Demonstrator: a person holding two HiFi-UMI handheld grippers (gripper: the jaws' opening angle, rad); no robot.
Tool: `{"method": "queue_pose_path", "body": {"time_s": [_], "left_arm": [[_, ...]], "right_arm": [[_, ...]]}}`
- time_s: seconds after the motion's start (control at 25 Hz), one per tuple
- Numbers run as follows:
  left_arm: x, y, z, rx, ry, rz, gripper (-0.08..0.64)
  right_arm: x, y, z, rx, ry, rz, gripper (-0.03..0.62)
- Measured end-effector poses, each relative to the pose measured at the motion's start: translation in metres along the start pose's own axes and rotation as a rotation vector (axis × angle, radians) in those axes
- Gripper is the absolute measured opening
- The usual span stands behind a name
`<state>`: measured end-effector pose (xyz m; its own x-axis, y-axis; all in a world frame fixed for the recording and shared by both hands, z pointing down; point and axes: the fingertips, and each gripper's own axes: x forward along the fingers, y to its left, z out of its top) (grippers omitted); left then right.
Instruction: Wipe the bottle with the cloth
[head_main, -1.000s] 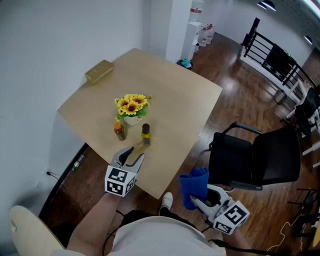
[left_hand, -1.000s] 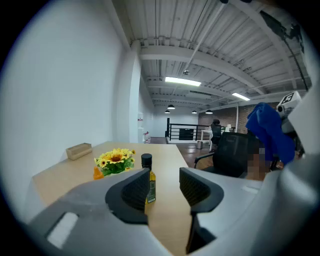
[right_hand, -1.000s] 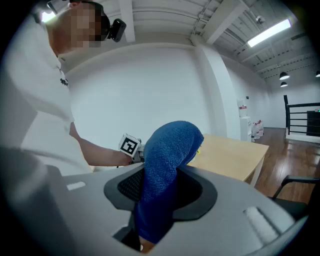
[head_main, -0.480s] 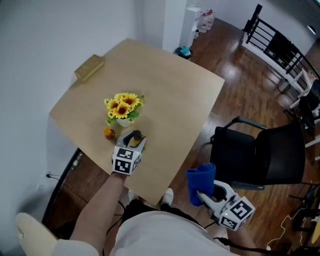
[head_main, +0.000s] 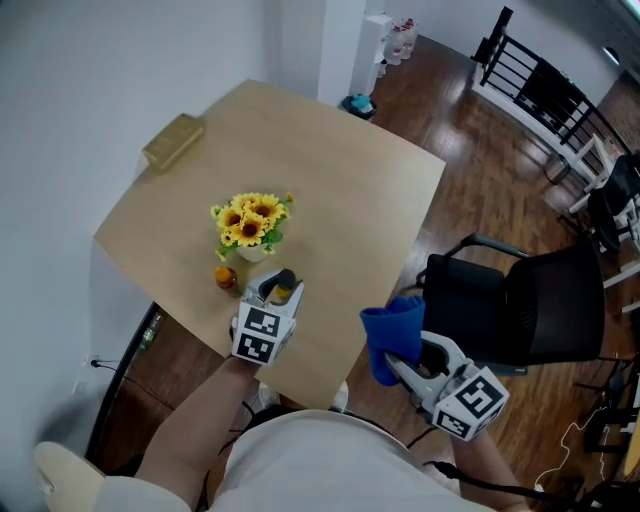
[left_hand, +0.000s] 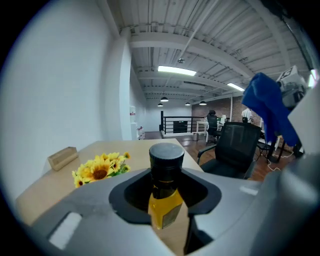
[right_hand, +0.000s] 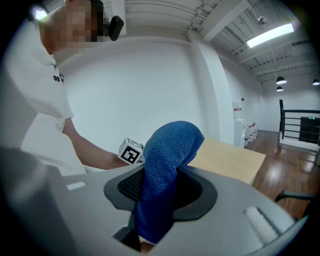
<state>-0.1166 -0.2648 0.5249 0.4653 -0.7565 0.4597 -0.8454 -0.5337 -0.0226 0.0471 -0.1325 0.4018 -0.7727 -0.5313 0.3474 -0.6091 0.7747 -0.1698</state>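
1. The bottle (left_hand: 165, 172) is at the near edge of the worktop (head_main: 330, 190), clamped below its cap by the left tool (head_main: 279, 291), whose jaws have just been closing on it.
2. The cloth (right_hand: 167, 165) is grasped by the right tool (head_main: 402, 360), off the worktop and apart from the bottle.
3. Under wiping pressure the bottle could be twisted or slipped in this high grip, and the sunflowers (head_main: 250, 220) and the small orange bottle (head_main: 227, 278) nearby could be knocked.

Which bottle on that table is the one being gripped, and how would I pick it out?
Find the pale wooden table, then the pot of sunflowers toward the person's edge. Just in front of the flowers, the left tongs have just closed on a bottle with a black cap and yellow label; the orange bottle beside it stands free.
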Motion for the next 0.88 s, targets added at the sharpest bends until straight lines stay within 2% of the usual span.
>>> {"method": "queue_pose_path", "body": {"time_s": [0.12, 0.24, 0.32, 0.48, 0.6, 0.72, 0.88], "left_arm": [[-0.022, -0.02, 0.022, 0.059, -0.023, -0.054, 0.153], [-0.036, -0.035, 0.033, 0.079, -0.029, -0.094, 0.152], [-0.043, -0.044, 0.034, 0.09, -0.025, -0.119, 0.153], [-0.058, -0.054, 0.035, 0.165, -0.008, -0.157, 0.153], [-0.067, -0.053, 0.036, 0.175, -0.009, -0.175, 0.153], [-0.075, -0.05, 0.046, 0.169, -0.03, -0.198, 0.153], [-0.091, -0.042, 0.076, 0.086, -0.074, -0.234, 0.153]], "right_arm": [[0.034, 0.016, 0.032, -0.093, -0.016, 0.052, 0.153], [0.073, 0.032, 0.056, -0.182, 0.003, 0.096, 0.153], [0.098, 0.041, 0.06, -0.226, 0.044, 0.123, 0.153], [0.128, 0.056, 0.053, -0.287, 0.142, 0.16, 0.153], [0.124, 0.048, 0.05, -0.284, 0.151, 0.131, 0.153], [0.11, 0.03, 0.054, -0.223, 0.08, 0.074, 0.153], [0.092, 0.015, 0.063, -0.11, -0.036, 0.029, 0.152]]}}
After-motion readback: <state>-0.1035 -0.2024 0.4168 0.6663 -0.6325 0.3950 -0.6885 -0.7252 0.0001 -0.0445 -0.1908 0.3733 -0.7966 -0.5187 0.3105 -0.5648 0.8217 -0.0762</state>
